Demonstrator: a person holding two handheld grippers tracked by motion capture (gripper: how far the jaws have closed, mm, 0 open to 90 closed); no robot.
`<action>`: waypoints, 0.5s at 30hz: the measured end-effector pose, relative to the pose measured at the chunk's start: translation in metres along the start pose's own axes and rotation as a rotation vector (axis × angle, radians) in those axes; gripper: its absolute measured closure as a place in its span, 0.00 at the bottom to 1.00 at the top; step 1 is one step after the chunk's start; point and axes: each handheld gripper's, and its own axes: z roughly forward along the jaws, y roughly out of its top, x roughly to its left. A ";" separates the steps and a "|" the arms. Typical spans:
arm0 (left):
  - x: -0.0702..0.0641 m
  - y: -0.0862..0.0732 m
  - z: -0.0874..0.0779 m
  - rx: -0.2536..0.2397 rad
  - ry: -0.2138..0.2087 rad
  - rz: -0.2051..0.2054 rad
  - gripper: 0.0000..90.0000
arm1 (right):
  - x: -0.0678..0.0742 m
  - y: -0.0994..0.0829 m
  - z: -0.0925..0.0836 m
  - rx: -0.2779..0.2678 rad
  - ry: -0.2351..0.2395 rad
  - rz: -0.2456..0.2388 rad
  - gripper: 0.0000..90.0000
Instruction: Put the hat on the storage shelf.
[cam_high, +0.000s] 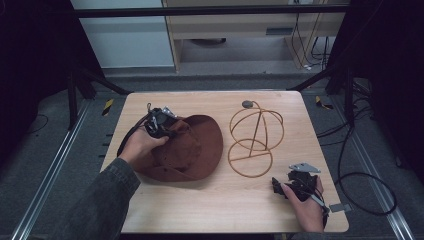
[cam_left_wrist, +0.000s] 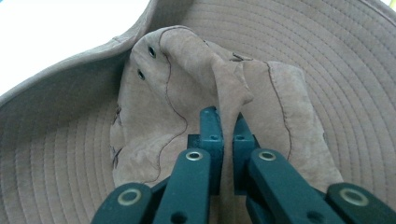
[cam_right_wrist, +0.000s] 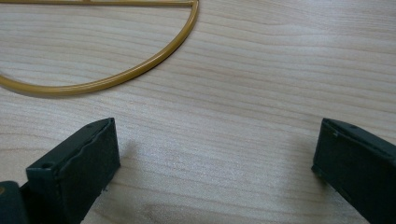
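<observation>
Brown hat — crown fold pinched inside left claw.

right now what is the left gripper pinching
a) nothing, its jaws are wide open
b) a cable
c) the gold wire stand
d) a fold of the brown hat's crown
d: in the left gripper view the left gripper has its jaws shut on a raised fold in the crown of the brown hat, with the brim spread around it; the gold wire stand sits apart, to the right of the hat on the table.
</observation>
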 end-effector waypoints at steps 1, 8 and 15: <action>0.000 0.000 -0.002 -0.001 -0.001 0.000 0.98 | 0.000 0.000 0.000 0.000 0.000 0.000 0.01; -0.003 -0.004 -0.020 -0.030 -0.005 0.023 0.99 | 0.000 0.000 0.000 0.000 0.000 0.000 0.01; -0.010 -0.006 -0.050 -0.104 0.008 0.047 0.99 | 0.000 0.000 0.000 0.000 -0.001 -0.001 0.01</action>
